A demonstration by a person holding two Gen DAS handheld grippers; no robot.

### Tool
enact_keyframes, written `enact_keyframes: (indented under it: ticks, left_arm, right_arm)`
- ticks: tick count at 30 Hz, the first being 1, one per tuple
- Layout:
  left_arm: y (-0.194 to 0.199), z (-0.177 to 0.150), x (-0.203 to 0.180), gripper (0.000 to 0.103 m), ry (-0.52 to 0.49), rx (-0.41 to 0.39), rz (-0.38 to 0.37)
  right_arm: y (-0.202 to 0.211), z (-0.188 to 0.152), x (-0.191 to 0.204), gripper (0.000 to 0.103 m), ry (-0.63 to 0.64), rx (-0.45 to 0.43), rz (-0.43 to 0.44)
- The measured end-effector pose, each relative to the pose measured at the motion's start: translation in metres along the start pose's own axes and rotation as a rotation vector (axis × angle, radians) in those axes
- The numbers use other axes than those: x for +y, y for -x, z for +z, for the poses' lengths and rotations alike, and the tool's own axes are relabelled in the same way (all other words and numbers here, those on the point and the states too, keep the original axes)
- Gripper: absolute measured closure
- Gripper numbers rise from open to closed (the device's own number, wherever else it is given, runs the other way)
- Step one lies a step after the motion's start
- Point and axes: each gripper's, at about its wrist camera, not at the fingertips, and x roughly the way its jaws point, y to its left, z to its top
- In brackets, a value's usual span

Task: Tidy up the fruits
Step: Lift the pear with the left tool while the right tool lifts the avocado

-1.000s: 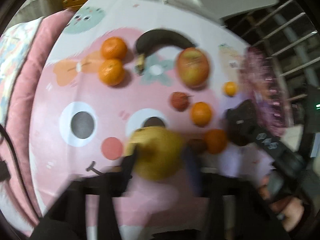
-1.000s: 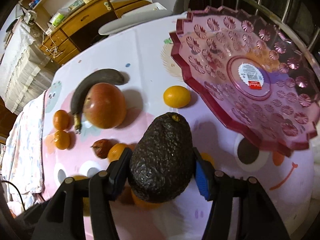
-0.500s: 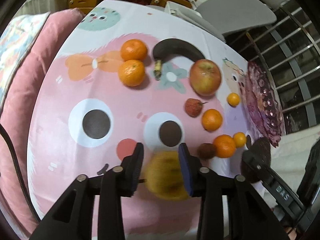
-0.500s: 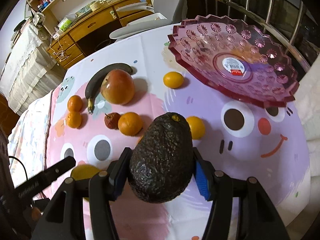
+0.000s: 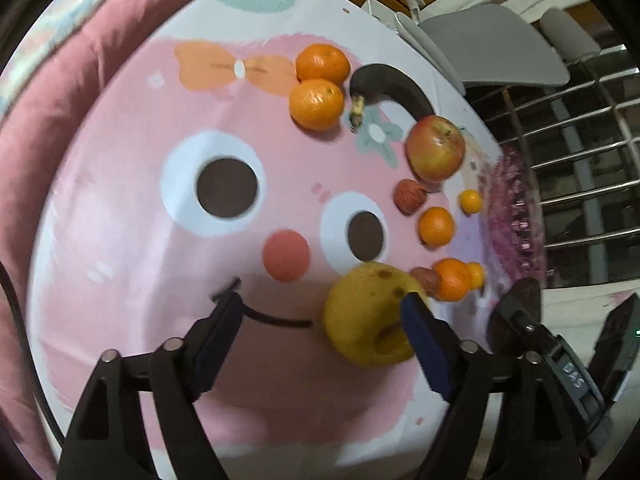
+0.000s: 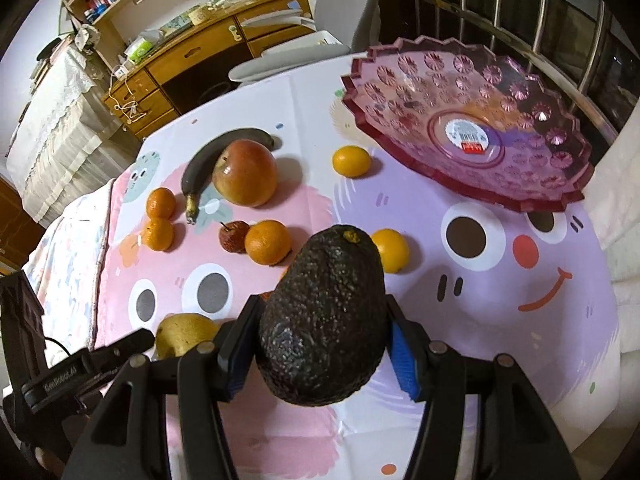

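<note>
My right gripper (image 6: 320, 344) is shut on a dark avocado (image 6: 324, 316), held above the tablecloth in front of the empty pink glass fruit plate (image 6: 472, 100). My left gripper (image 5: 320, 324) is open; a yellow pear (image 5: 368, 316) lies on the cloth against its right finger (image 5: 424, 340), loose. The pear also shows in the right wrist view (image 6: 184, 334). On the cloth lie an apple (image 6: 244, 172), a dark banana (image 6: 212, 156), several oranges such as (image 6: 267, 241), a small red fruit (image 6: 234, 236) and two kumquats (image 6: 351, 161).
The table carries a pink and purple cartoon tablecloth (image 6: 480, 320). A pink cushion (image 5: 60, 92) lies along its left side. Metal railings (image 6: 560, 20) stand behind the plate. A wooden desk (image 6: 192, 64) and grey chair (image 5: 492, 44) stand beyond the table.
My left gripper has opened and let go of the pear, which now rests on the cloth by its right finger. My right gripper has drawn back from the plate, still holding the avocado.
</note>
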Motion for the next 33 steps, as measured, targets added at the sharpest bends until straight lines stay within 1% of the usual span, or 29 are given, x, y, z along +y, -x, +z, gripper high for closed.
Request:
enact_keyframes:
  ticks: [2,4,5,6,9,12,16,20,23,24,25,26,27,30,33]
  left_arm:
    - [-0.006,-0.005,0.001,0.017,0.022,0.023,-0.054]
    - [-0.011,-0.009,-0.004,0.013,0.014,0.041,-0.09]
    - [-0.013,-0.01,-0.007,0.012,0.003,0.047,-0.093]
    - [-0.016,-0.011,-0.011,0.01,-0.011,0.053,-0.086]
    - [-0.027,-0.013,-0.024,0.01,-0.066,0.084,-0.046]
    - [-0.035,-0.015,-0.034,0.01,-0.096,0.104,-0.011]
    - [-0.045,-0.015,-0.045,0.01,-0.132,0.104,0.069]
    - [-0.053,-0.011,-0.052,0.01,-0.128,0.076,0.135]
    - [-0.055,-0.006,-0.056,0.016,-0.129,0.056,0.165]
    - [-0.055,-0.005,-0.057,0.019,-0.13,0.053,0.161]
    - [-0.055,-0.004,-0.058,0.026,-0.13,0.054,0.148]
    - [-0.054,-0.003,-0.059,0.03,-0.128,0.055,0.134]
    - [-0.054,-0.003,-0.061,0.03,-0.125,0.055,0.134]
    - [-0.054,-0.006,-0.068,0.031,-0.136,0.039,0.173]
    - [-0.05,-0.012,-0.068,0.031,-0.107,0.011,0.198]
  right_arm:
    - [0.003,0.0,0.0,0.044,0.003,-0.009,-0.001]
    - [0.006,-0.001,-0.001,0.044,-0.006,-0.017,-0.002]
    - [0.008,-0.002,-0.003,0.044,-0.013,-0.021,-0.002]
    - [0.011,-0.004,-0.005,0.044,-0.02,-0.025,-0.004]
    - [0.017,-0.011,-0.011,0.044,-0.044,-0.034,-0.016]
    - [0.024,-0.021,-0.019,0.044,-0.081,-0.026,-0.03]
    - [0.034,-0.036,-0.032,0.044,-0.12,-0.001,-0.055]
    - [0.044,-0.048,-0.045,0.044,-0.149,0.024,-0.076]
    - [0.049,-0.05,-0.053,0.044,-0.153,0.038,-0.086]
    - [0.05,-0.05,-0.056,0.044,-0.152,0.039,-0.089]
    - [0.052,-0.049,-0.058,0.044,-0.149,0.039,-0.091]
    - [0.054,-0.048,-0.061,0.044,-0.144,0.038,-0.092]
    - [0.055,-0.047,-0.063,0.044,-0.141,0.036,-0.093]
    - [0.057,-0.038,-0.071,0.044,-0.133,0.034,-0.077]
    - [0.054,-0.027,-0.079,0.044,-0.091,0.043,-0.043]
